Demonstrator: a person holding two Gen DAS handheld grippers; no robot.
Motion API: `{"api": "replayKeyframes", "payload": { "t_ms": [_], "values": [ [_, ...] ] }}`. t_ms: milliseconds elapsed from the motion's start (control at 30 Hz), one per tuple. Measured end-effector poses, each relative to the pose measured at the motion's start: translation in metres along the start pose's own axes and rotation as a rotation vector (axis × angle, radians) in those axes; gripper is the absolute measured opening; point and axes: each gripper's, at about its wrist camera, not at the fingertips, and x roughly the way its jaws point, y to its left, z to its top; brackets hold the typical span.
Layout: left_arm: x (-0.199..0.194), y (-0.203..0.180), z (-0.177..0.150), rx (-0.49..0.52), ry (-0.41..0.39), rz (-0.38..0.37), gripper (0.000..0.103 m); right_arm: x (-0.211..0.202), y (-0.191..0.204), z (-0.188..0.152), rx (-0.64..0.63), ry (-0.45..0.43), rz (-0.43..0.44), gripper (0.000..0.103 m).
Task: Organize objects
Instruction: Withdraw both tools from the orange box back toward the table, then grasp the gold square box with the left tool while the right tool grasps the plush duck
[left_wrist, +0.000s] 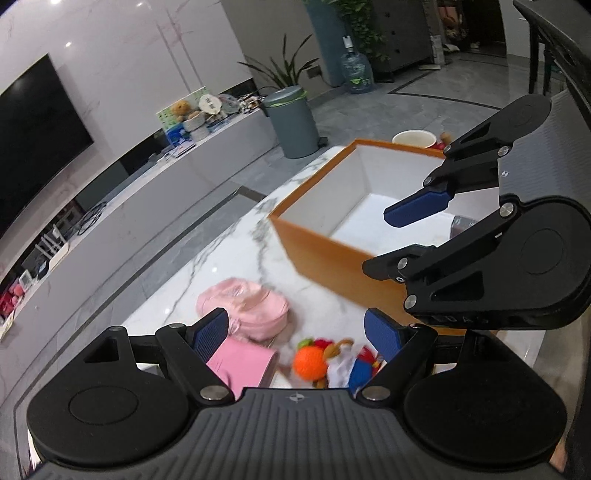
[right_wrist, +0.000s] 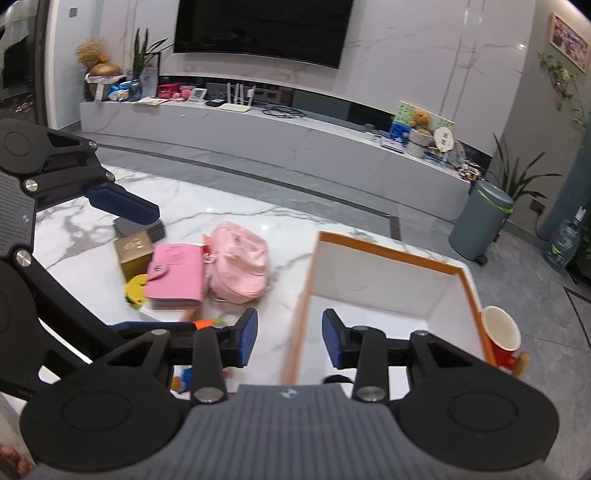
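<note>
- Orange box (right_wrist: 388, 280), open-topped and white inside, stands on the marble surface (right_wrist: 229, 214); it looks empty where its floor shows, and its long axis runs away from the right wrist camera toward the grey bin (right_wrist: 484, 221) on the floor beyond.
- Pink backpack (right_wrist: 238, 266) lies on its side just left of the box, its length running along the box's orange wall.
- Pink wallet (right_wrist: 175, 278) lies flat, touching the backpack on the side away from the box, its snap flap at the edge farthest from the box.
- Gold box (right_wrist: 133, 253) and a dark box (right_wrist: 138, 227) sit beyond the wallet, farther again from the orange box.
- Red cup (right_wrist: 502, 338) stands upright just outside the box's right wall.
- Small toys, among them an orange ball (left_wrist: 310, 363), lie near the box's near corner, blurred.
- Left tool (left_wrist: 297, 334) hovers over the toys, fingers wide apart, nothing between them.
- Right tool (right_wrist: 290, 339) hangs over the box's left wall, fingers partly apart, gripping nothing.
</note>
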Motion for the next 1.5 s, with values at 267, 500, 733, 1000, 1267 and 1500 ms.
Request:
{"api": "replayKeyframes", "payload": {
  "t_ms": [267, 500, 733, 1000, 1267, 1500],
  "values": [
    [0.004, 0.019, -0.034, -0.043, 0.031, -0.011, 0.097, 0.018, 0.034, -0.002, -0.021, 0.035, 0.047, 0.041],
    [0.022, 0.044, -0.066, -0.107, 0.09, -0.022, 0.097, 0.039, 0.055, -0.008, -0.042, 0.074, 0.071, 0.046],
    [0.041, 0.092, -0.097, -0.241, 0.144, 0.036, 0.097, 0.064, 0.065, -0.013, -0.041, 0.115, 0.082, 0.048],
    [0.057, 0.133, -0.125, -0.364, 0.12, 0.068, 0.097, 0.09, 0.072, -0.02, -0.018, 0.152, 0.088, 0.049],
    [0.075, 0.149, -0.14, -0.386, 0.107, 0.113, 0.097, 0.113, 0.077, -0.027, 0.008, 0.176, 0.087, 0.053],
    [0.09, 0.159, -0.145, -0.381, 0.062, 0.102, 0.097, 0.126, 0.076, -0.035, 0.022, 0.192, 0.077, 0.056]
  ]
}}
